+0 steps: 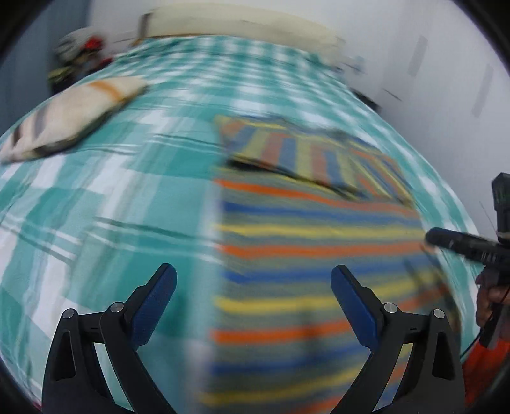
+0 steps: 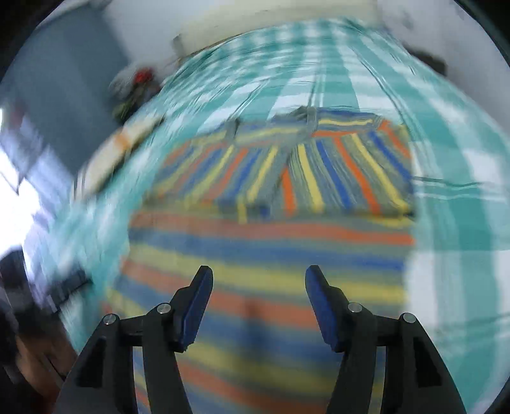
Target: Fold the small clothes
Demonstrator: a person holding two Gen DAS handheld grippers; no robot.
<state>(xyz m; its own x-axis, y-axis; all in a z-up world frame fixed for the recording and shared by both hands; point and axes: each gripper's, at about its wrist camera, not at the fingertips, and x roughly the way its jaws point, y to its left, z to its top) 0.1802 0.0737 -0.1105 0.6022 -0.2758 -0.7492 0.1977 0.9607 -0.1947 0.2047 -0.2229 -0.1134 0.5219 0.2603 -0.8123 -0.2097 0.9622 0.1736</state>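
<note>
You have a bed (image 1: 127,197) under you, covered in a teal-and-white checked sheet (image 1: 79,223) that fills most of both views. In the left wrist view, a cream pillow (image 1: 73,117) with an orange band and dark stripes lies on the sheet at about ten o'clock. The same pillow shows, badly blurred, at nine to ten o'clock in the right wrist view. Past it, at eleven o'clock, sits a blurred heap (image 1: 79,54) of white, red and dark things just beside the bed's far corner; you cannot tell what they are. A pale headboard (image 1: 236,25) runs along the bed's far end at twelve o'clock. A white wall (image 1: 430,79) stands at two o'clock.
</note>
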